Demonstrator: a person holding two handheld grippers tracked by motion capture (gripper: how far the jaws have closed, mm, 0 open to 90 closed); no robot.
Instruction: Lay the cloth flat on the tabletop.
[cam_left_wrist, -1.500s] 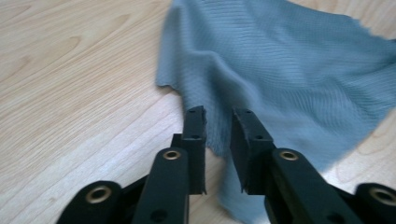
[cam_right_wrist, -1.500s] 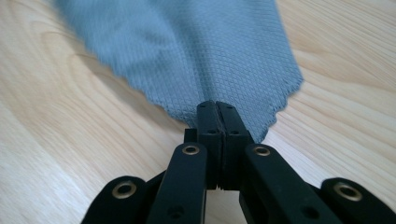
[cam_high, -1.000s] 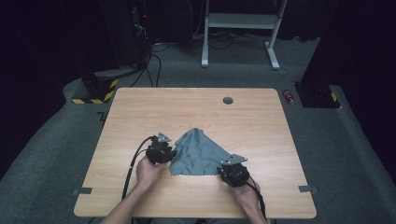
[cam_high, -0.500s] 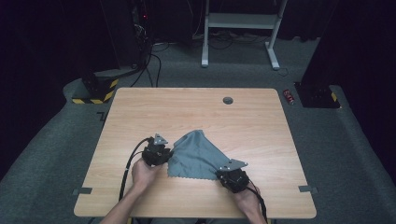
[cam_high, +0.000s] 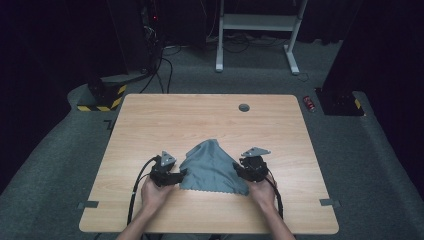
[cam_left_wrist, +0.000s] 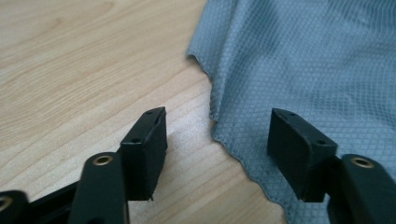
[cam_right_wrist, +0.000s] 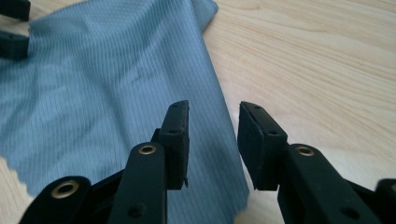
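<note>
Grey cloth (cam_high: 212, 167) lies flat at tabletop (cam_high: 200, 120) 6 o'clock. Left claw (cam_left_wrist: 217, 135) and right claw (cam_right_wrist: 212, 140), jaws just opened, both spread over cloth edges, nothing pinched. Risk: closing w/o dipping misses fabric, or drags it into a bunch.

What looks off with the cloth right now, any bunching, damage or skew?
No damage shows. The grey cloth is not flat: its far part tapers to a peak, and soft ridges show in the left gripper view. Both the left gripper and right gripper, jaws just opened, straddle its side edges without pinching.
</note>
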